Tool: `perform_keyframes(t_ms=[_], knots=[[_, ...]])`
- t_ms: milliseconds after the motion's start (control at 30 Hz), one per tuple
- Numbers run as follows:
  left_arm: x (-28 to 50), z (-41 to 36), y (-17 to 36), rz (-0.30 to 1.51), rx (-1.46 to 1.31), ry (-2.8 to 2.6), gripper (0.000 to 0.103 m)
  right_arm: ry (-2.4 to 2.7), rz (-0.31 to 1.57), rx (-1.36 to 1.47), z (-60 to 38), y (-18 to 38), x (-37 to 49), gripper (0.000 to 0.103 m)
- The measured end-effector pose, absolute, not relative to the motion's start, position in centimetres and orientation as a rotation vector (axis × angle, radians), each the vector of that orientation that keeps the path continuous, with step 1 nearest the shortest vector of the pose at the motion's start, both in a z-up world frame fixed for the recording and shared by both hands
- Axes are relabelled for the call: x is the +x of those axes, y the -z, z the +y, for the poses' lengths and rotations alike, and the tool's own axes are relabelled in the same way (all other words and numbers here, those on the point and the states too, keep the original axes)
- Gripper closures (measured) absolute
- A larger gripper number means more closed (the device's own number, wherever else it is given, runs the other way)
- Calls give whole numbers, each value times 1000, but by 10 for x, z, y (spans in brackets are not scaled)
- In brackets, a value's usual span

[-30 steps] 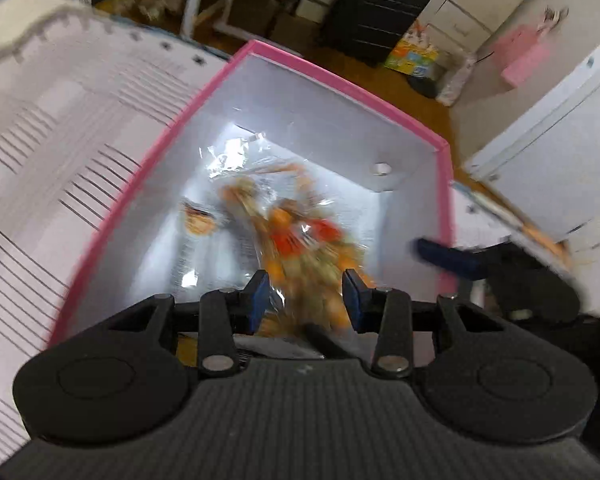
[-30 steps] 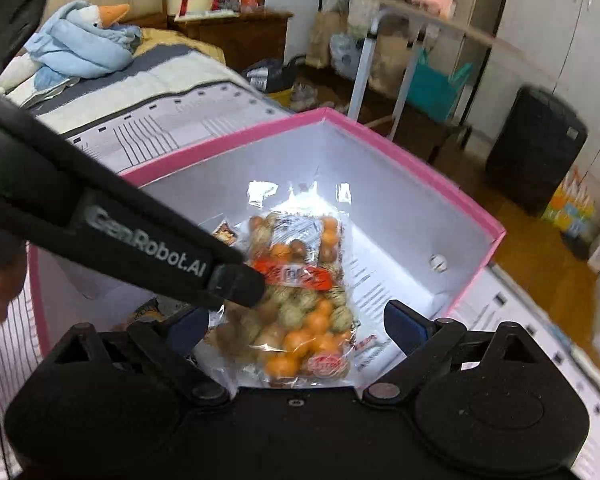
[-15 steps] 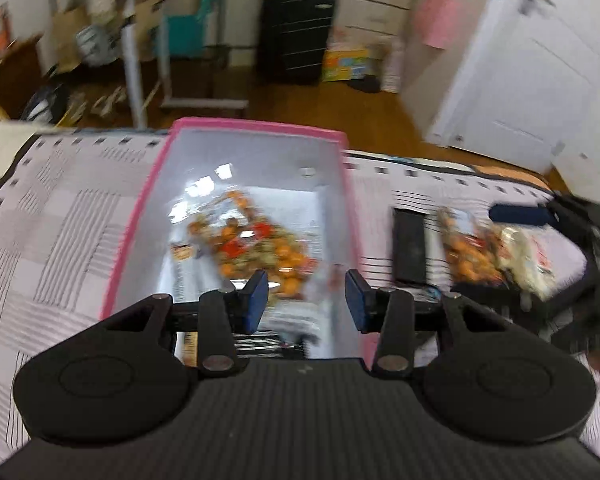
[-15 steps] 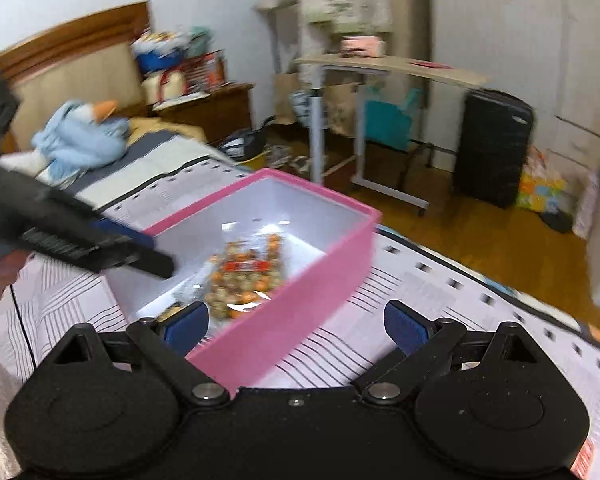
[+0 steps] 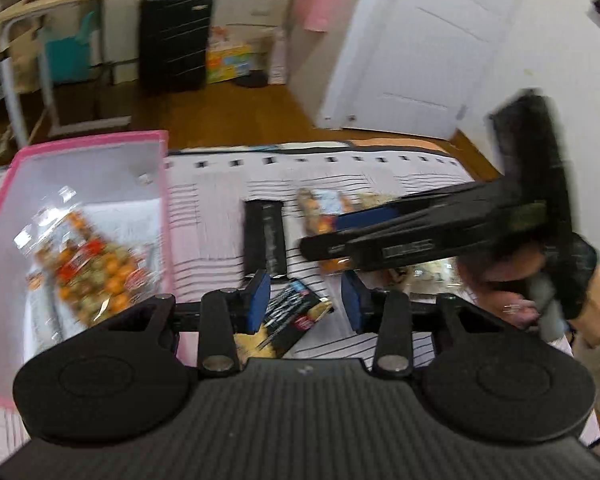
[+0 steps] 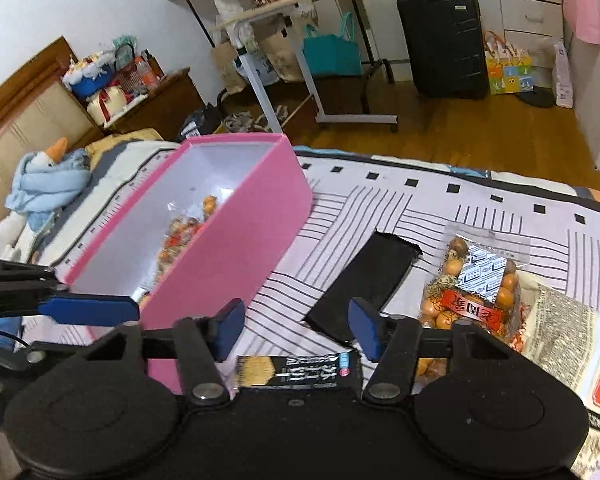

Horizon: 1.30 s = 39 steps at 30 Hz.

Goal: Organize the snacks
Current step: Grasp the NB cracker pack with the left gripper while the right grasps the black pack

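Left tool (image 5: 304, 296): fingers apart, empty.
Right tool (image 6: 296, 330): fingers apart, empty.
Risk: tools colliding over black snack packet (image 6: 296, 372); soft bed (image 6: 420, 200) lets it slip.

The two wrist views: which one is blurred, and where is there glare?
Left wrist view: motion blur smears the right gripper and the snack bag in the pink box, with glare on its wrapper. Right wrist view: sharp, though fisheye bends the edges.

Bare striped sheet (image 6: 380, 204) lies open between the pink box (image 6: 236, 248) and black pouch (image 6: 364, 280); right of the pouch, snack bags (image 6: 476, 280) crowd together
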<state>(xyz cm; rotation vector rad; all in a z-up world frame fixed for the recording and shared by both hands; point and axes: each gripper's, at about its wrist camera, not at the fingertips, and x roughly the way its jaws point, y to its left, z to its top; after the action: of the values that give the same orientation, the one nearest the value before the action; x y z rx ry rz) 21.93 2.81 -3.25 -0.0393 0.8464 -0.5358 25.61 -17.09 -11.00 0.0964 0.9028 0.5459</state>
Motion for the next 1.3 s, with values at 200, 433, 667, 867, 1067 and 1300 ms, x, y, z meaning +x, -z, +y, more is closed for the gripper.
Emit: perform_keyframes(t_ms=[200,433,667,867,1067,1300], knots=[[228,6,54,854,19,577,70,-550,902,181,-187,133,280,48],[242,-14,101,920,70,543,65,-497,1023,188,-177,161,303,48],[248,-28,144,926,168,454,53,-461,1116,145,-164,182,324,36],[250,-20,160,908,123,453,39,-458,1111,125,-153,184,334,22],[249,-1,163,1044,-49,557,40,-447,1075,-19,-136,189,334,19],[229,5,162,1026,-30,537,39,-414,1010,-220,-117,197,325,14]])
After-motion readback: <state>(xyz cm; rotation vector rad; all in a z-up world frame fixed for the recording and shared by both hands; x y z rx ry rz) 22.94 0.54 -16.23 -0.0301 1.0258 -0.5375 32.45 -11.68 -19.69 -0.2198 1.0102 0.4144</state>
